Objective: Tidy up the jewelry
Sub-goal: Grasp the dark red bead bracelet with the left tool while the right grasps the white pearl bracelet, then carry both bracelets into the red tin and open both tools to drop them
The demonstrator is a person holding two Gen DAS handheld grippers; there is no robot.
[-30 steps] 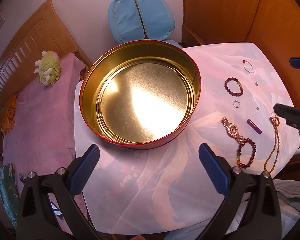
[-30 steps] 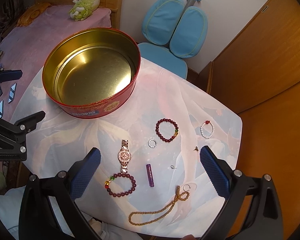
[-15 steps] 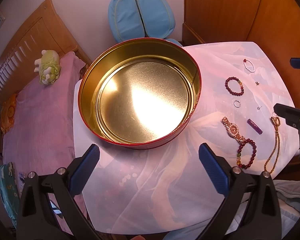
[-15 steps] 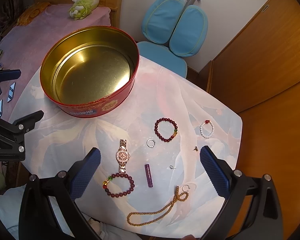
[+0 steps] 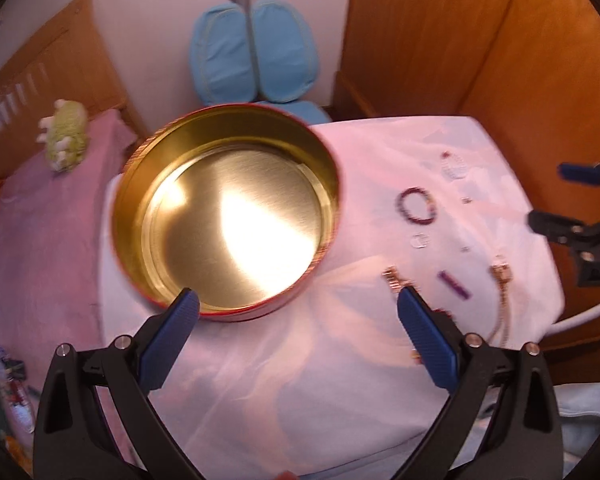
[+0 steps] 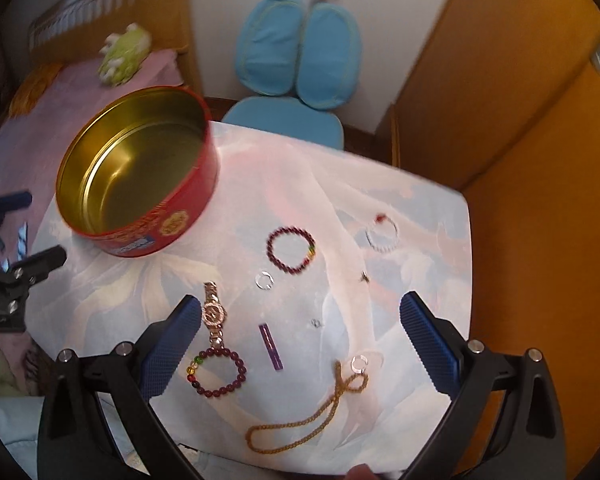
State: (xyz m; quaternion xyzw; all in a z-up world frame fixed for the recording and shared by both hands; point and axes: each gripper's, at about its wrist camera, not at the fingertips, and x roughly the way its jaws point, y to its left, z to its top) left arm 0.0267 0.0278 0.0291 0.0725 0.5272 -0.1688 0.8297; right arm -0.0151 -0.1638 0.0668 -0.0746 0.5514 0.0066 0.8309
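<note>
A round red tin [image 5: 228, 308] [image 6: 156, 236] with a gold inside stands empty on the left of the cloth-covered table [image 5: 300, 380]. Jewelry lies to its right: a gold watch [image 6: 214, 316], two dark red bead bracelets [image 6: 216, 372] [image 6: 291, 250], a white bead bracelet [image 6: 382, 234], a gold chain [image 6: 300, 424], a purple stick [image 6: 271, 347], small rings [image 6: 264, 281] and studs. My left gripper [image 5: 298, 336] hangs open in front of the tin. My right gripper [image 6: 300, 340] is open above the watch, stick and chain, holding nothing.
A blue chair [image 6: 300, 64] stands behind the table. A bed with a pink cover [image 5: 32, 248] and a green plush toy [image 5: 66, 136] lies to the left. Wooden cabinet panels [image 5: 480, 40] rise on the right. The table's front edge is near both grippers.
Both views have shifted and blurred: both grippers have moved, and the right one now sits lower and closer over the jewelry. Tin and jewelry lie as before; both grippers stay open.
</note>
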